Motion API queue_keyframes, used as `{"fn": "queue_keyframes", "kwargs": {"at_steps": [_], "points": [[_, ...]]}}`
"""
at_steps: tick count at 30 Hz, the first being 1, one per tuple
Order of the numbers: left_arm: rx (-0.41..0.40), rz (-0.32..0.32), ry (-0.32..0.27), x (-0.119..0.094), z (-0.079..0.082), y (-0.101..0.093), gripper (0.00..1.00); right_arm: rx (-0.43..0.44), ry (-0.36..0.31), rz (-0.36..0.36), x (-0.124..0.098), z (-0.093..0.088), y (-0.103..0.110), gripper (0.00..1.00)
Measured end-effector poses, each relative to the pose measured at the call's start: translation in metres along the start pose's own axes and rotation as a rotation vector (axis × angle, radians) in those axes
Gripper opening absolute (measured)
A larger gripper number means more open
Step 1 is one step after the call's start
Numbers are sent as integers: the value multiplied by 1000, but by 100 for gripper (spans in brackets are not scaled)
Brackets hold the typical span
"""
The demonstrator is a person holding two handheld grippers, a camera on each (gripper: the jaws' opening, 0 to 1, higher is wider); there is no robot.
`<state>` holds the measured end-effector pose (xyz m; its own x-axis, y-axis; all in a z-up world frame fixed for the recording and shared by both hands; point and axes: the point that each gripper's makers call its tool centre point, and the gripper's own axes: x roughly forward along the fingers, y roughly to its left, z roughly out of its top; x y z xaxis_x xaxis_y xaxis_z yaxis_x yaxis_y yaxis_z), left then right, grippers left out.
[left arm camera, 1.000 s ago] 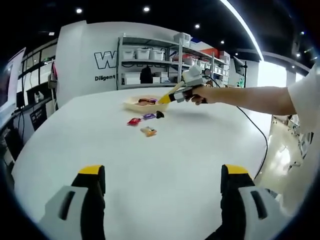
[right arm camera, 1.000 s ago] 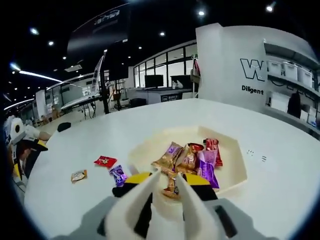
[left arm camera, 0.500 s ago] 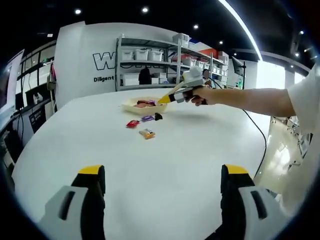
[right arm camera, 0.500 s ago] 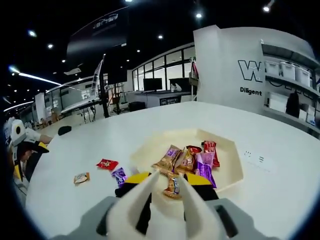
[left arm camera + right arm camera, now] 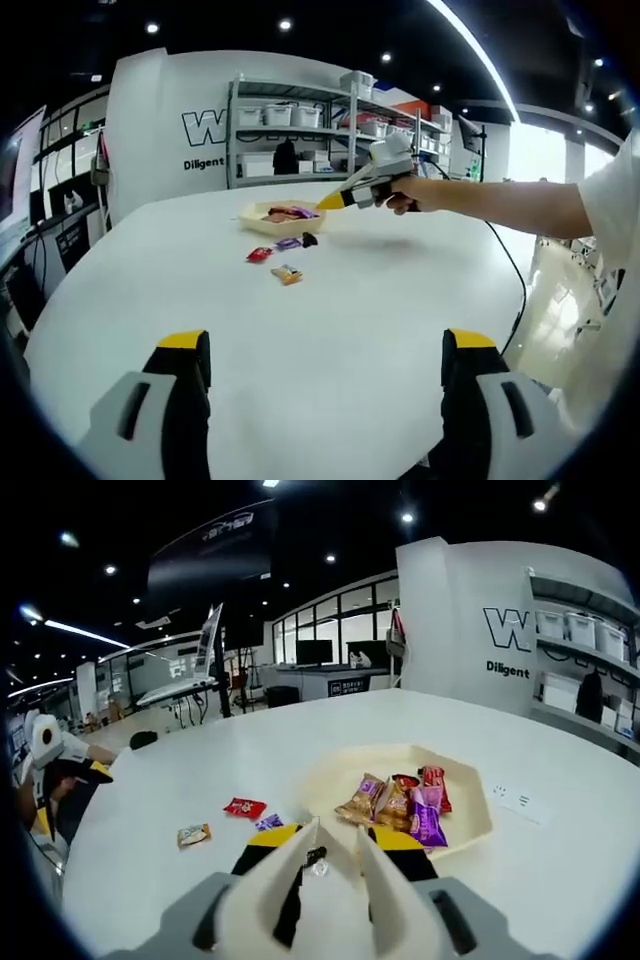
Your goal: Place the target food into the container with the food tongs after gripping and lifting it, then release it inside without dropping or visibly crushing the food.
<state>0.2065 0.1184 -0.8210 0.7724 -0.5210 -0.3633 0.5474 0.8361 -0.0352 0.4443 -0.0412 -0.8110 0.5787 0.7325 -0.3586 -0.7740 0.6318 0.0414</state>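
White tabletop (image 5: 330, 300) is spreading across an open workroom, with shelving standing against the far wall. Near the far edge, a cream tray (image 5: 470, 825) is holding several wrapped sweets (image 5: 400, 800); in the left gripper view the same tray (image 5: 262, 217) is showing small beyond three loose wrappers. Outside the tray, a red sweet (image 5: 243, 807), a tan sweet (image 5: 193, 834) and a purple sweet (image 5: 270, 822) are lying on the bare table, near one another and just beside the tray's near wall. The right gripper (image 5: 335, 845), fitted with white tongs, is hanging above the table at the tray's near edge, its arms standing slightly apart; a small dark piece (image 5: 316, 856) is showing between them, but whether it is gripped cannot be told. In the left gripper view, this gripper (image 5: 335, 198) is being held out over the tray by an outstretched arm. The left gripper (image 5: 325, 350) is idling low over the near table, spread wide and grasping nothing. By judgement, one placement is ending or the next pick is beginning; the next move is calling for a descent onto a loose sweet and a gentle closing across its wrapper.
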Motion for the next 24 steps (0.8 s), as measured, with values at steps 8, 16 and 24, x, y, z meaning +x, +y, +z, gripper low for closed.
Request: {"fn": "queue_keyframes", "kwargs": {"at_steps": [8, 16, 24], "points": [[2, -8, -10, -4, 2, -5, 95, 7, 25, -9, 7, -7, 13, 18], [-6, 0, -27, -8, 5, -3, 95, 13, 58, -26, 11, -12, 19, 18], [-2, -10, -31, -10, 4, -5, 95, 4, 86, -48, 20, -21, 28, 19]]}}
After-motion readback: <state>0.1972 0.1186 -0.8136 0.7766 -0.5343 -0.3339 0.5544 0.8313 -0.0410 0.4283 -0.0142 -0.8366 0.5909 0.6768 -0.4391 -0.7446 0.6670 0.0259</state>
